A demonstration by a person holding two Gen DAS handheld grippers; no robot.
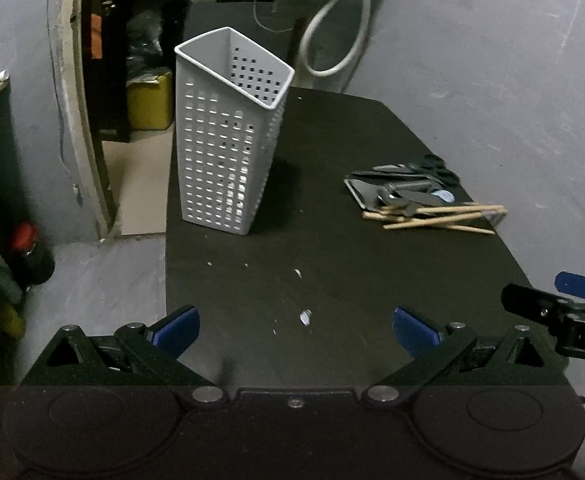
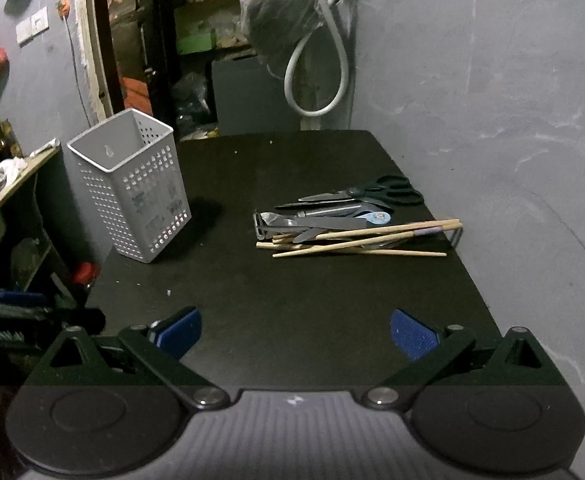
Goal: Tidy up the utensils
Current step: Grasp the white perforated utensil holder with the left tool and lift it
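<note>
Two hand-held grippers hover wide apart-fingered over the near end of a black table [image 2: 292, 292], neither one gripping anything. The left gripper [image 1: 296, 330] shows its blue pads [image 1: 176, 330] spread to either side of bare tabletop, with a few pale specks [image 1: 305, 316] lying between them. The right gripper [image 2: 294, 330] is spread just as wide, its blue pads [image 2: 412, 334] clear of the surface; it also juts into the left wrist view at the right edge [image 1: 560, 308], and the left tool's dark body shows at the left edge of the right wrist view.

Farther along the table, on its left side, stands a tall white perforated holder [image 1: 224, 136], upright and open at the top; as far as its inside can be seen, nothing is in it. Well apart from it, toward the right side of the table, lies the pile of utensils [image 2: 348, 224]: several wooden chopsticks [image 2: 376, 238] crossed over one another at the near edge, black-handled scissors [image 2: 384, 192] at the far edge, and between them dull metal pieces, among them what looks like a knife [image 2: 332, 222] and a peeler [image 2: 261, 226]. A small pale blue piece [image 2: 378, 217] lies among them; what it is cannot be told.

Behind the table, a grey wall [image 2: 472, 80] carries a looped white hose [image 2: 316, 72] and a dark plastic bag [image 2: 280, 20]. An open doorway [image 1: 132, 80] at the left shows cluttered shelves.
</note>
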